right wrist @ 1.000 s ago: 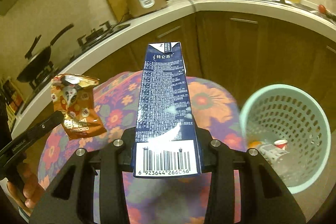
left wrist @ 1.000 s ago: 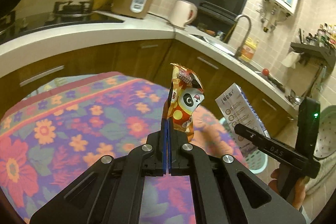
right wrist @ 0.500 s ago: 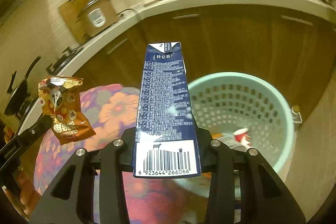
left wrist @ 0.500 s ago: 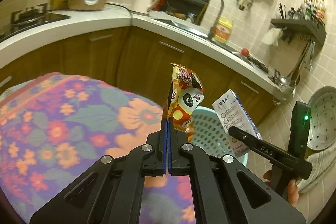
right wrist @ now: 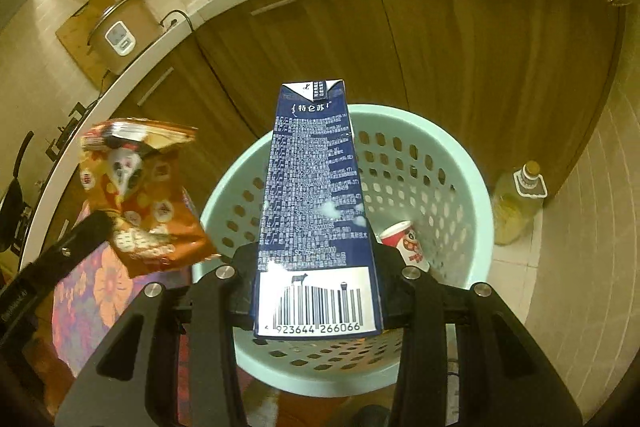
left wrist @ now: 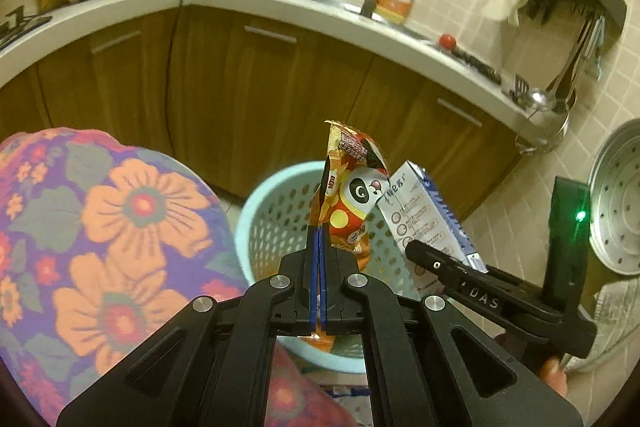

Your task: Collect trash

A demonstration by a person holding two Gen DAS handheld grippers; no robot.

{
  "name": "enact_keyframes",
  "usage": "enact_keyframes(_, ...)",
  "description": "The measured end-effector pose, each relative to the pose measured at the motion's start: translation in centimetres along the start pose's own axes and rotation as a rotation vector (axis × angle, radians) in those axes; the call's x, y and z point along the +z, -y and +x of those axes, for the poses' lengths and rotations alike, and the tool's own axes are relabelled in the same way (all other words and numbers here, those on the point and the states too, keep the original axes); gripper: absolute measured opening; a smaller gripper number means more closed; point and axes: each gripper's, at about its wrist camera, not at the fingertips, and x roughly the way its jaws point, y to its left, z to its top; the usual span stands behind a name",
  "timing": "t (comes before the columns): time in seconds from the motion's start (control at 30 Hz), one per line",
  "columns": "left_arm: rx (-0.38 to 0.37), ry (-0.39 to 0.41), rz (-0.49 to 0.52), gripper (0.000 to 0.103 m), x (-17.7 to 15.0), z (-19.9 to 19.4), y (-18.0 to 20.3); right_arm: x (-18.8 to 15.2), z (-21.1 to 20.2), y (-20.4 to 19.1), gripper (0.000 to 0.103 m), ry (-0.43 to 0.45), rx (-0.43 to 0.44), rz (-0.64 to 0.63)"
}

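Observation:
An orange snack wrapper (left wrist: 352,195) with a panda print stands upright in my left gripper (left wrist: 319,239), which is shut on its lower edge. It hangs over the near rim of a mint-green perforated basket (left wrist: 256,203) on the floor. My right gripper (right wrist: 316,259) is shut on a dark blue milk carton (right wrist: 312,195), barcode end towards the camera, held above the basket (right wrist: 472,179). The right wrist view shows the wrapper (right wrist: 140,195) to the left of the carton. In the left wrist view the carton (left wrist: 424,219) is to the right of the wrapper. A red and white cup (right wrist: 406,241) lies inside the basket.
A table with a floral cloth (left wrist: 100,227) touches the basket's left side. Brown kitchen cabinets (left wrist: 280,87) under a white counter curve behind the basket. A bottle of yellow oil (right wrist: 516,203) stands on the tiled floor to its right.
Both grippers have swung from above the floral table to above the basket and dipped lower. The wrapper and the carton are still held as before.

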Motion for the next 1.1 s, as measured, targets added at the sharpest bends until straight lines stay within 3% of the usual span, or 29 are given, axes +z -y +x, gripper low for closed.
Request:
enact_keyframes(0.27, 0.034, -0.008, 0.025, 0.026, -0.6, 0.4, -0.1, 0.1, 0.2, 0.7, 0.043, -0.017, -0.004, -0.001)
enact_keyframes(0.47, 0.059, 0.018, 0.012, 0.031, -1.5, -1.4, -1.2, -0.6, -0.5, -0.1, 0.043, -0.012, 0.004, -0.019)
enact_keyframes(0.73, 0.088, 0.09, -0.007, 0.044, -3.0, -5.5, -2.5, -2.5, -3.1, -4.0, 0.043, 0.024, 0.02, -0.113)
enact_keyframes(0.9, 0.124, 0.162, -0.013, 0.071, -4.2, -9.1, -3.2, -3.8, -5.4, -6.8, 0.043, 0.068, 0.031, -0.183)
enact_keyframes(0.97, 0.152, 0.197, -0.018, 0.076, -4.7, -10.3, -3.6, -4.4, -6.4, -7.7, 0.044, 0.089, 0.039, -0.204)
enact_keyframes(1.1, 0.242, 0.279, -0.032, 0.082, -5.5, -12.5, -4.7, -5.4, -8.3, -9.0, 0.057, 0.148, 0.026, -0.238)
